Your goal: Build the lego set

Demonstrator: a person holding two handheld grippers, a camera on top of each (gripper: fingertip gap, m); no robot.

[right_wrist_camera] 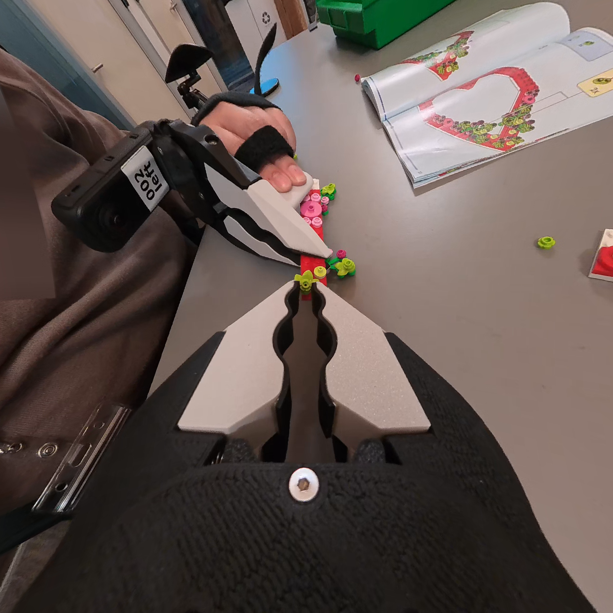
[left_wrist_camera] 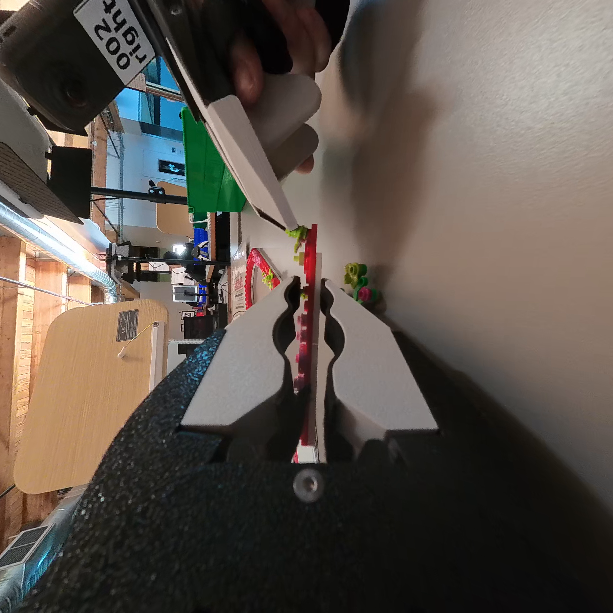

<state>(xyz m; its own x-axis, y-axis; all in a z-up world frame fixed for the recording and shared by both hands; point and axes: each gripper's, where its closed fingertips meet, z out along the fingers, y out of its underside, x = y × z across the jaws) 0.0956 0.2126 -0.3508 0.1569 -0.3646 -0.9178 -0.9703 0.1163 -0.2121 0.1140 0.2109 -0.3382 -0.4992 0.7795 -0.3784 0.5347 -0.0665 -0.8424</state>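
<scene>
A red Lego strip [right_wrist_camera: 312,267] with pink flowers [right_wrist_camera: 311,209] on it lies on the grey table [right_wrist_camera: 431,298]. My left gripper [right_wrist_camera: 313,259] is shut on the strip, seen edge-on between its fingers in the left wrist view [left_wrist_camera: 306,331], where that gripper [left_wrist_camera: 310,282] fills the foreground. My right gripper [right_wrist_camera: 306,285] is shut on a small lime green leaf piece [right_wrist_camera: 306,280] and holds it at the strip's near end. In the left wrist view the right gripper [left_wrist_camera: 289,227] presses that lime piece [left_wrist_camera: 297,234] against the strip's far end.
Lime and pink flower pieces [right_wrist_camera: 345,267] lie right beside the strip, also in the left wrist view [left_wrist_camera: 360,285]. A loose lime piece [right_wrist_camera: 545,242], a red-and-white part [right_wrist_camera: 603,262], an open instruction booklet [right_wrist_camera: 497,99] and a green bin [right_wrist_camera: 381,20] lie farther off. Less than 4 cm separates the two grippers' tips.
</scene>
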